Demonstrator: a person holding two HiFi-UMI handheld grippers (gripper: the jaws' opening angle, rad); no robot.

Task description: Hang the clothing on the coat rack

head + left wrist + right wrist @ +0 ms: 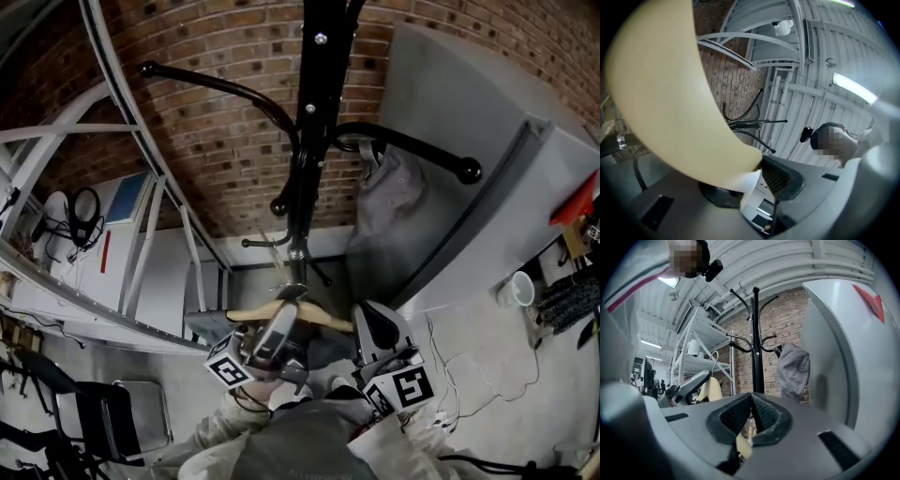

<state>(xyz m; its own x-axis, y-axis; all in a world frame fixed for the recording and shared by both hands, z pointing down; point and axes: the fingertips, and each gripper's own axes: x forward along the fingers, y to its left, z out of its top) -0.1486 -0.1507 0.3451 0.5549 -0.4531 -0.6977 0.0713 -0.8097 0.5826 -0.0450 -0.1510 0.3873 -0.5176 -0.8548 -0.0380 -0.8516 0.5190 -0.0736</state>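
The left gripper (751,182) has its jaws quite wide apart and squeezes the thick wooden hanger (670,93) between them. The right gripper (751,405) has its tips pressed together, and a bit of the same hanger is pinched lower down. A grey piece of clothing (792,369) hangs on the black coat rack (756,348) just ahead.
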